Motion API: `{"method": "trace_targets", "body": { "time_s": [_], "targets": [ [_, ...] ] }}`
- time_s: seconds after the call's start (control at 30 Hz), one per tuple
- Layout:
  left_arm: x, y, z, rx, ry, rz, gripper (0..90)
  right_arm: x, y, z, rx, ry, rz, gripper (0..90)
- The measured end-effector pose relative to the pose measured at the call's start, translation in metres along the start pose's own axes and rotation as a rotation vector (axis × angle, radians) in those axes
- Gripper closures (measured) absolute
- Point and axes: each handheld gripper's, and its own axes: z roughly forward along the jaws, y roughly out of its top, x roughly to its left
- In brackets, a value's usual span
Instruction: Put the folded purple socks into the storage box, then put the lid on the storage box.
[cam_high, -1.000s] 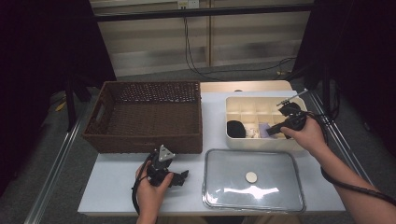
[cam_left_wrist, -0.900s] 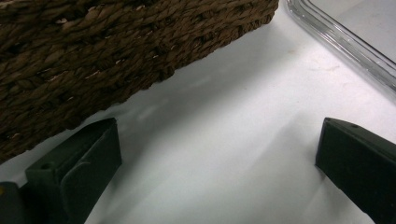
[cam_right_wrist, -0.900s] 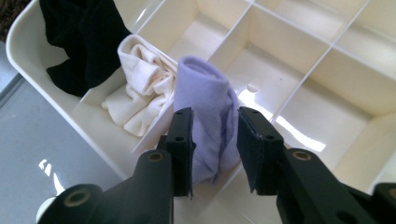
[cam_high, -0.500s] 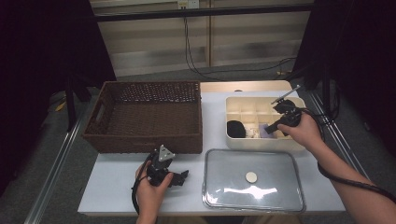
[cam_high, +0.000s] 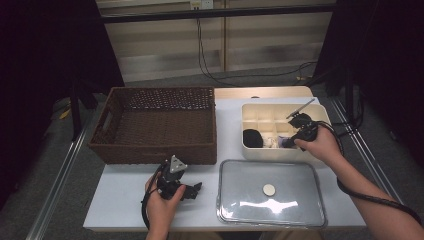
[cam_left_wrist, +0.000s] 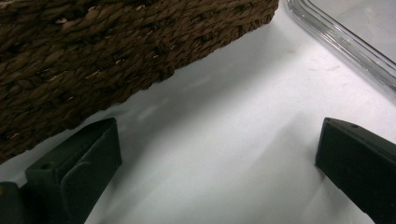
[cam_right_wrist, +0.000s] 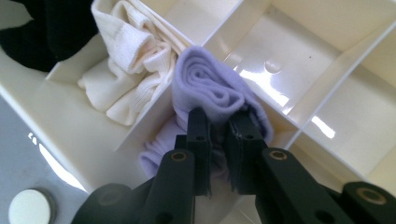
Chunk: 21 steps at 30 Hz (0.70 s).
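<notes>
On table (cam_high: 125, 200), white top, largest item first: brown wicker basket (cam_high: 155, 125) at left rear, nothing visible inside. Right of it, cream divided box (cam_high: 250, 111), compartments in a grid. Nearer the person, clear lid (cam_high: 300, 205) lying flat, small round white disc (cam_high: 269, 189) at its centre. Cables along the floor behind.

Inside box, near row: black rolled sock (cam_high: 252, 138) in left compartment, cream sock (cam_right_wrist: 128, 70) in next, lilac sock roll (cam_right_wrist: 215, 91) in the one beside that, far cells bare. Lilac roll standing up above divider edge, lower part down in compartment, tail bunched against near wall.

Right gripper (cam_right_wrist: 218, 126) reaching down into box, jaws having just been closing, now clamped on near side of lilac roll; fabric pinched between pads, bulk of roll beyond tips. Left gripper (cam_left_wrist: 217, 154) resting low on bare table just in front of basket, jaws wide apart, nothing between; lid corner off to its side.

Risks, as judged: grip shallow, only outer layers caught, so roll likely to unwind or slip free on lifting. Loose tail snagging on divider, dragging the light box or tipping it. Cream sock close alongside, could catch and ride up too. Left gripper too far off to steady box.
</notes>
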Motion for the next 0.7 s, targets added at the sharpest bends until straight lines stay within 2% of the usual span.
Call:
{"method": "trace_targets", "body": {
  "time_s": [0.2,0.23,0.33,0.37,0.4,0.53,0.7],
  "targets": [
    [0.0,0.0,0.0,0.002,0.001,0.007,0.0,-0.004,-0.005,0.001,-0.031,0.019,0.014,77.4],
    [0.0,0.0,0.0,0.002,0.001,0.008,0.0,-0.005,-0.006,-0.002,-0.041,0.033,0.041,74.7],
    [0.0,0.0,0.0,0.002,0.001,0.008,0.0,-0.003,-0.006,-0.009,-0.055,0.033,0.03,67.2],
    [0.0,0.0,0.0,0.002,0.001,0.008,0.0,-0.003,-0.006,-0.009,-0.055,0.033,0.03,67.2],
    [0.0,0.0,0.0,0.002,0.002,0.008,0.0,-0.001,-0.006,-0.015,-0.068,0.031,0.022,63.0],
    [0.0,0.0,0.0,0.002,0.002,0.008,0.0,0.001,-0.006,-0.023,-0.075,0.018,0.009,60.3],
    [0.0,0.0,0.0,0.002,0.003,0.008,0.0,0.005,-0.007,-0.035,-0.122,0.01,0.001,50.0]
  ]
}}
